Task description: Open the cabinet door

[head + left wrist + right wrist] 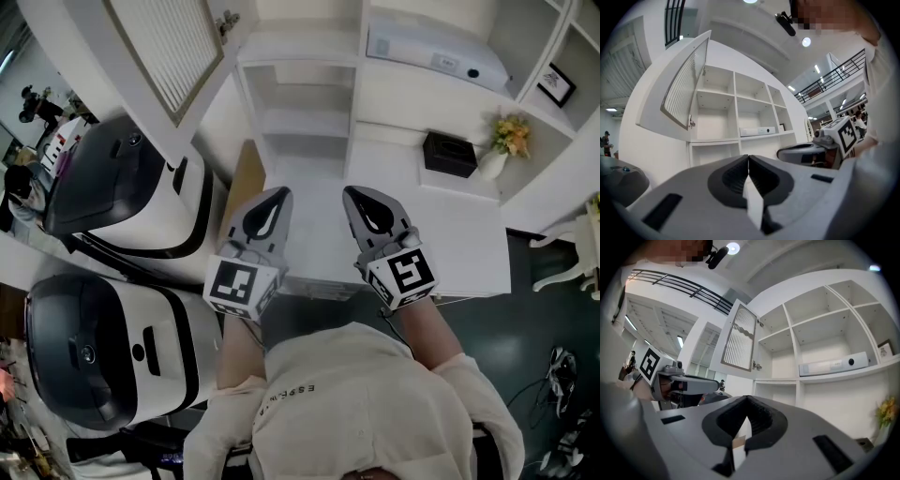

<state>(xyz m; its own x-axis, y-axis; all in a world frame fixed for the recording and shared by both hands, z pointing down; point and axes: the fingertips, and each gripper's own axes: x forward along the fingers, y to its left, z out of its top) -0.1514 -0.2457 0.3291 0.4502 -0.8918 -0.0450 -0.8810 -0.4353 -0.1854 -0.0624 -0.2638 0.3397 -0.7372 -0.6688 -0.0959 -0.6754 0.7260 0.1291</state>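
The white cabinet [309, 112] has its slatted door [169, 56] swung wide open to the left, showing bare shelves behind it. The same door [682, 91] hangs out at the upper left in the left gripper view, and the door [739, 338] stands ajar in the right gripper view. My left gripper [278, 195] and right gripper [352, 195] are held side by side in front of the cabinet, apart from the door. Both are shut with nothing between them: the left gripper [748, 157] and the right gripper [747, 397] each show their tips meeting.
A long white device [436, 52] lies on an upper shelf. A black box [450, 155], a vase of flowers [506, 141] and a small framed picture [558, 86] are at the right. Two white-and-black machines [131, 192] [94, 347] stand at the left, beside a brown board [246, 178].
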